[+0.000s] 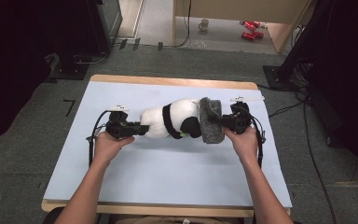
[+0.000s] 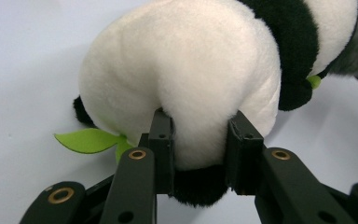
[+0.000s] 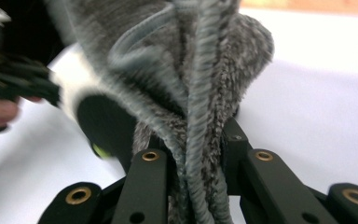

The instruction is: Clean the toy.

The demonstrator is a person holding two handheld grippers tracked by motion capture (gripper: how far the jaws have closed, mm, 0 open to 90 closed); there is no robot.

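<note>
Both forearms enter from the bottom of the high view and angle up toward mid-frame, bare, with the hands well apart. The left hand (image 1: 106, 143) holds the left gripper (image 1: 142, 129) left of centre, pointing right, its jaws pinched on the panda plush (image 1: 177, 116). The right hand (image 1: 245, 140) holds the right gripper (image 1: 223, 122) right of centre, pointing left, jaws clamped on the grey fuzzy cloth (image 1: 210, 120).

Black-and-white plush panda (image 1: 170, 120) with small green felt leaves lay on its side mid-table on my blue mat. Grey fuzzy knitted hat (image 1: 211, 120), bunched and ribbed at the rim, sat at its head end, touching it.
</note>
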